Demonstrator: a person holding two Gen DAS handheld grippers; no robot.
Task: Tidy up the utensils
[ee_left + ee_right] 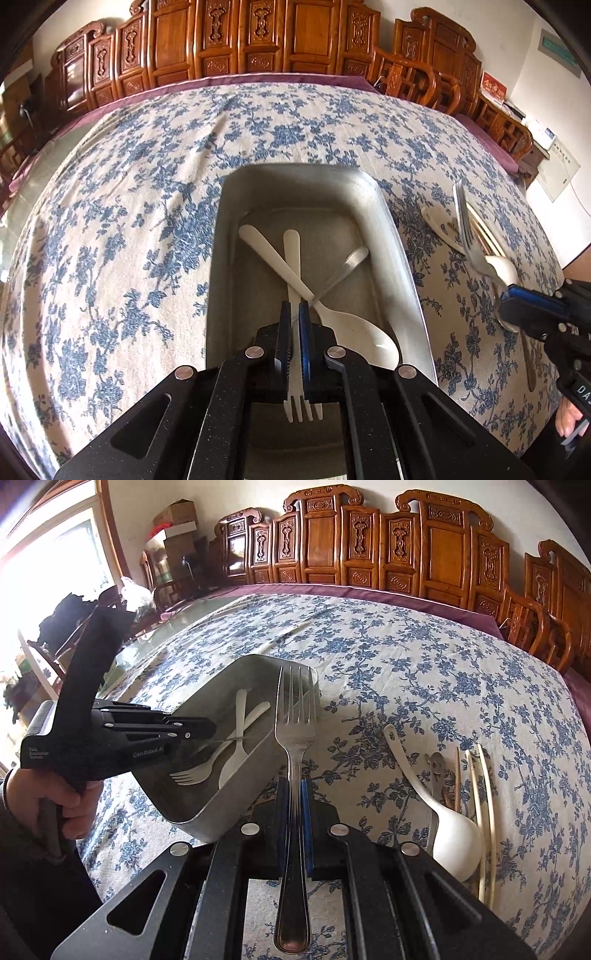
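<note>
A metal tray (295, 170) sits on the floral cloth. In it lie a white plastic spoon (354, 332), a white plastic fork (291, 258) and a thin metal utensil (354, 258). My left gripper (294, 304) hangs over the tray with its jaws almost together. The fork lies on the tray floor under it and shows through the slit. The metal handle runs up to the tips, and I cannot tell if it touches them. My right gripper (295, 786) is shut on a steel fork (295, 716), tines forward, just right of the tray (207, 812).
To the right on the cloth lie a white ceramic spoon (454, 842), a smiley-faced metal spoon (436, 768) and pale chopsticks (484, 812). A person's hand (70, 805) holds the left gripper (213, 733). Carved wooden chairs (443, 550) line the far table edge.
</note>
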